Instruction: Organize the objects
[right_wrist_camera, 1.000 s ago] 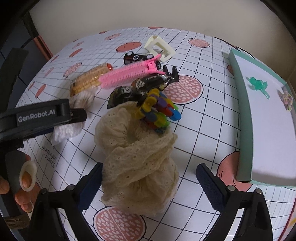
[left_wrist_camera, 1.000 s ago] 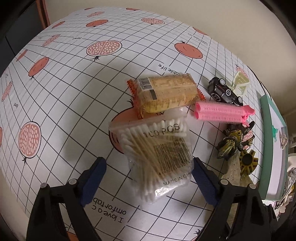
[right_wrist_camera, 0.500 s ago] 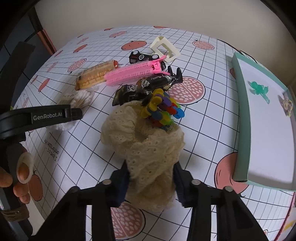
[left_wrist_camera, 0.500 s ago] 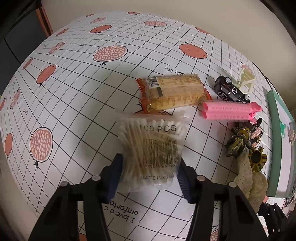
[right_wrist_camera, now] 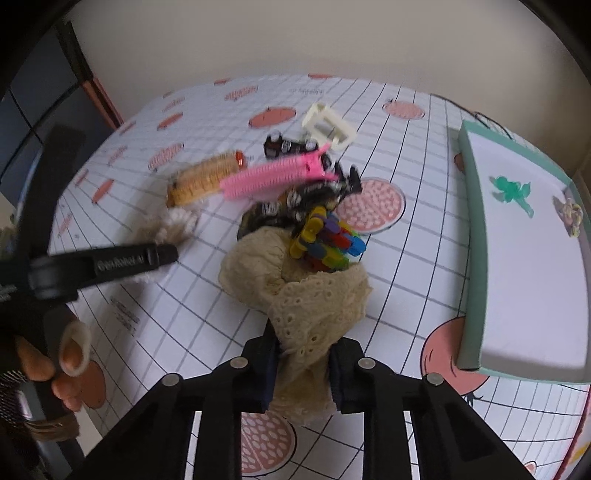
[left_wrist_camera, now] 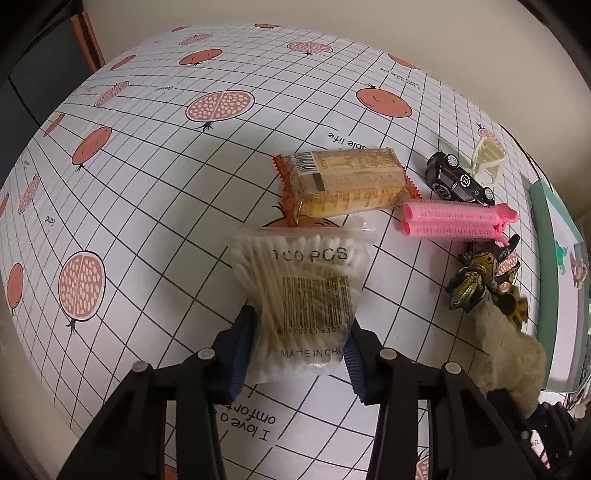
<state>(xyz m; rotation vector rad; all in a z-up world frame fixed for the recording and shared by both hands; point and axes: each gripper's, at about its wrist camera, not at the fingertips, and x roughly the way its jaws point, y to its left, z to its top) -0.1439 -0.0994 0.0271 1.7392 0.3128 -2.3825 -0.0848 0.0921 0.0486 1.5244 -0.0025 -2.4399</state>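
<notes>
Plain cream wall (left_wrist_camera: 332, 14) behind, lit evenly. Table under a white tablecloth (left_wrist_camera: 147, 184) with a black grid, red pomegranate prints and small lettering. Dark cabinet (left_wrist_camera: 33, 74) with a reddish-brown edge at the far left, beside the table. In the right wrist view, same wall (right_wrist_camera: 295, 37) and dark panel (right_wrist_camera: 33, 103) at left, blurred.

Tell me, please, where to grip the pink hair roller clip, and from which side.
Grip the pink clip across the middle of its twin rollers, coming from above. It lies flat and long, so the narrow width fits the jaws. Its left end is free; the clasp end crowds against the black toys.
</notes>
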